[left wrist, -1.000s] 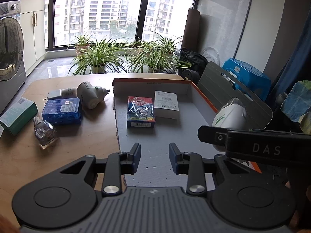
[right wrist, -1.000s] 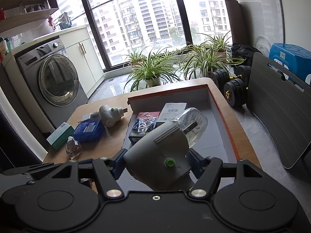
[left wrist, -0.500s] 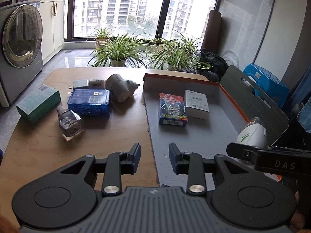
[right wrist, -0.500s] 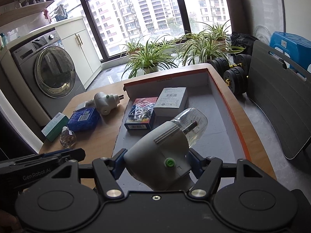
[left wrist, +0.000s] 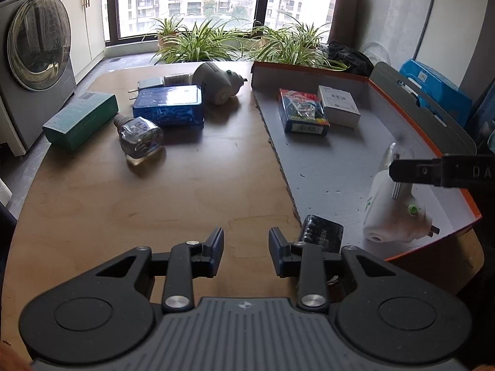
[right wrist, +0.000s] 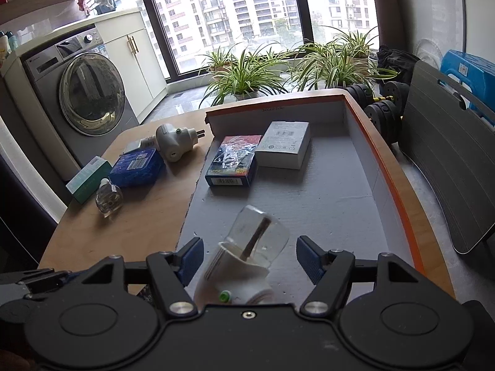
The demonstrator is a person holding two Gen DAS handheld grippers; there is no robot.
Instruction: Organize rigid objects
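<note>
Two boxes sit at the far end of the tray point(right wrist: 383, 160): a red-and-blue box point(right wrist: 232, 160) and, touching its right side, a white box point(right wrist: 284, 145). Down at the near end lies a vaporizer point(right wrist: 244, 266), white body with a green dot, its clear bottle tipped up and pointing away from the camera. It rests on the grey tray floor, close to the orange right wall.

Right gripper point(right wrist: 249, 258) straddles it, jaws spread wide, blue pads clear of it on both sides, so nothing is gripped. In the left view one black right finger crosses just above the vaporizer's white body.

Left gripper point(left wrist: 246, 247) hangs over bare table point(left wrist: 154, 201) just left of the tray's near corner. Its jaws are drawn in as close as they go, with nothing between them. A black pack point(left wrist: 323, 235) lies just beyond its right finger, at the tray's near edge.

Over on the left side of the table, outside the tray, are a green box point(left wrist: 80, 119), a blue box point(left wrist: 168, 106), a small clear bottle point(left wrist: 140, 139) on its side in front of them, and a second vaporizer point(left wrist: 216, 83) beside the blue box's far corner. A small white adapter point(left wrist: 176, 78) sits behind the blue box.
</note>
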